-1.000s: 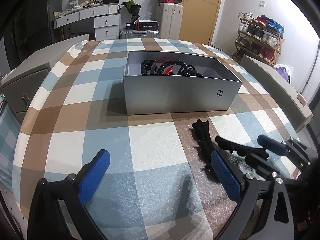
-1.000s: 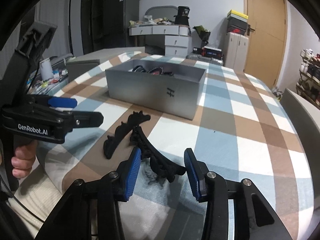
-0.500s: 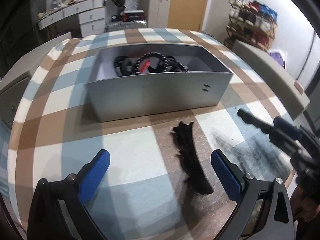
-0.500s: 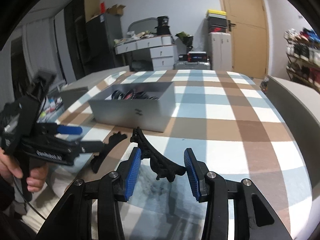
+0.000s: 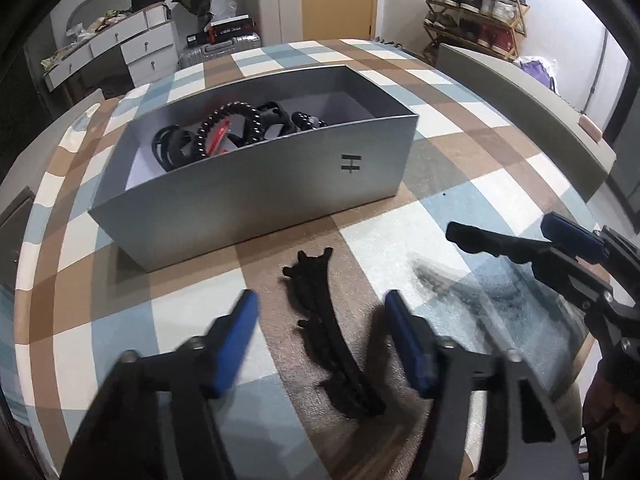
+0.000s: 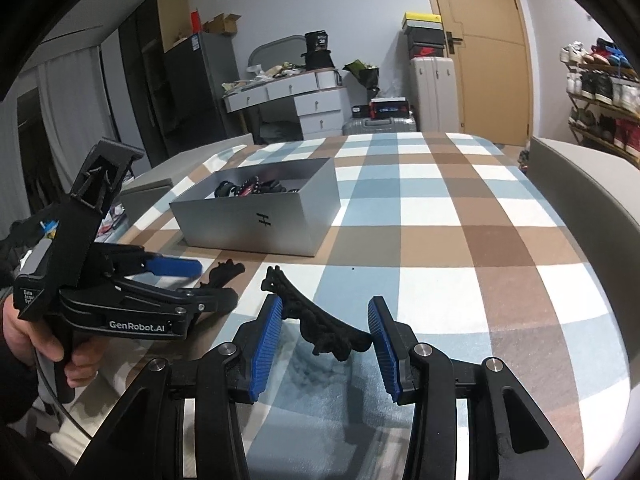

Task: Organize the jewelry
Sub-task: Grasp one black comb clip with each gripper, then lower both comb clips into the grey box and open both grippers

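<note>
A black toothed hair clip (image 5: 332,332) lies on the checked tablecloth between the blue pads of my left gripper (image 5: 320,336), whose jaws stand apart on either side without touching it. My right gripper (image 6: 324,344) is shut on a second black curved hair clip (image 6: 320,320) and holds it above the table; in the left wrist view that clip (image 5: 492,242) shows at the right. A grey box (image 5: 256,188) behind holds several black bands and beads (image 5: 236,128). The box also shows in the right wrist view (image 6: 260,220).
A long grey lid (image 5: 520,92) lies at the table's right edge. Another grey piece (image 6: 148,192) lies at the left edge. Drawers, suitcases and a shoe rack stand beyond the table.
My left gripper moved forward over the clip on the table and its jaws narrowed around it. My right gripper lifted its clip higher and away from the table.
</note>
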`<state>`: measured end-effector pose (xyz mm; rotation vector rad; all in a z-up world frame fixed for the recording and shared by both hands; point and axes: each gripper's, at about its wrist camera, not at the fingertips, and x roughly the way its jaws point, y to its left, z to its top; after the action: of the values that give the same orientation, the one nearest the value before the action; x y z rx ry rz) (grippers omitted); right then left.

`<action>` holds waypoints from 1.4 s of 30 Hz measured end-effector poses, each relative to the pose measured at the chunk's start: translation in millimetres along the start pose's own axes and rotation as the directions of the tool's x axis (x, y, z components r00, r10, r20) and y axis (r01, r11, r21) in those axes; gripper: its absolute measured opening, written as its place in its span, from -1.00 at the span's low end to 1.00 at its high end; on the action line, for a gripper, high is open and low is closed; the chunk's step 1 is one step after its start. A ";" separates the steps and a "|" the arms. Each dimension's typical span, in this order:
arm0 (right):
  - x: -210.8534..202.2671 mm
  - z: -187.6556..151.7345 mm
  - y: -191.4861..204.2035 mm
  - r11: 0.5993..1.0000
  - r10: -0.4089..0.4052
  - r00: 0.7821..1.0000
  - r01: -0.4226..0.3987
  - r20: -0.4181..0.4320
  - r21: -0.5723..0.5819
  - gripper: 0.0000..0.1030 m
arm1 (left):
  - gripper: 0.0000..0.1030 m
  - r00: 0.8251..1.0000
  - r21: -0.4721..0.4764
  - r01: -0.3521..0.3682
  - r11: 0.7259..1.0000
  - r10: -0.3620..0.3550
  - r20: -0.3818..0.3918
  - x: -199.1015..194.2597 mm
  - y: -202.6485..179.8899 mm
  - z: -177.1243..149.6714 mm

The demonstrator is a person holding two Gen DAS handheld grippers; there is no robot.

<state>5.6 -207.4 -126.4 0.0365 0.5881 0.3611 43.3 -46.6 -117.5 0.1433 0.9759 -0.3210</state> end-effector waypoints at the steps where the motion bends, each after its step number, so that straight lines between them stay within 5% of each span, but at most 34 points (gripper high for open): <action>1: 0.4 0.0 -0.4 1.000 0.010 1.000 -0.010 -0.002 0.008 -0.16 | -0.24 1.000 0.004 0.003 1.000 -0.003 0.000 -0.3 -1.5 -0.1; 5: 0.8 0.5 4.3 1.000 0.022 1.000 -0.022 -0.001 0.011 -0.16 | -0.71 1.000 0.024 0.015 1.000 -0.015 0.006 -2.9 -5.2 -1.5; 25: -18.8 50.2 20.3 0.995 0.097 0.989 -0.097 0.108 0.001 -0.16 | -0.71 0.983 -0.029 0.080 0.996 -0.074 0.170 -55.2 19.3 13.5; 42: 49.5 118.6 32.9 0.982 0.187 0.977 -0.182 0.105 -0.051 -0.16 | -0.71 0.965 -0.022 0.074 0.997 -0.066 0.254 -48.7 67.4 71.9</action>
<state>98.2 -151.5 -49.6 0.0708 0.4698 0.5486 97.1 8.0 -38.7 0.0371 0.7336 -0.3790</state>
